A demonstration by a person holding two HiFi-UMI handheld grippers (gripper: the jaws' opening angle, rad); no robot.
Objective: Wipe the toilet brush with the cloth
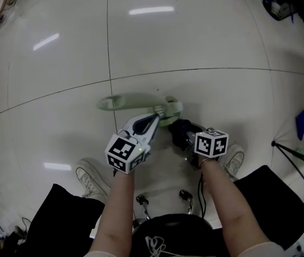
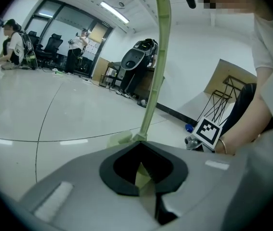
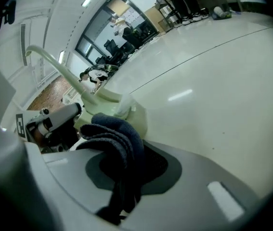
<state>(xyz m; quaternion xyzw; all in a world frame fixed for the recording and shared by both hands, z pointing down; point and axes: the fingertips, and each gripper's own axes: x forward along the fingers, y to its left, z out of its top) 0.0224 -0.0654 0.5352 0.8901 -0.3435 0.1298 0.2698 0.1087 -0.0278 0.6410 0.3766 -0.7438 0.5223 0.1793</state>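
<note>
Pale green plastic marks the toilet brush (image 1: 141, 101). It is held in the air above the white tiled floor (image 1: 194, 42), just ahead of the seated person's knees. The left claw (image 1: 154, 116) is clamped on the brush near the neck, and the long handle (image 2: 151, 95) runs out away from the jaws. The right claw (image 1: 186, 133) is closed on a bunched dark blue cloth (image 3: 119, 138), which sits right at the brush head (image 3: 122, 107). I cannot tell whether the two are actually touching.

The main risk, as I judge it, is leverage. The handle is long and gripped at one end, so a firm push from the cloth could twist the brush in the left claw or drop it to the floor. The cloth is also pinched only at a fold, so dragging it across the head might pull it free.
</note>
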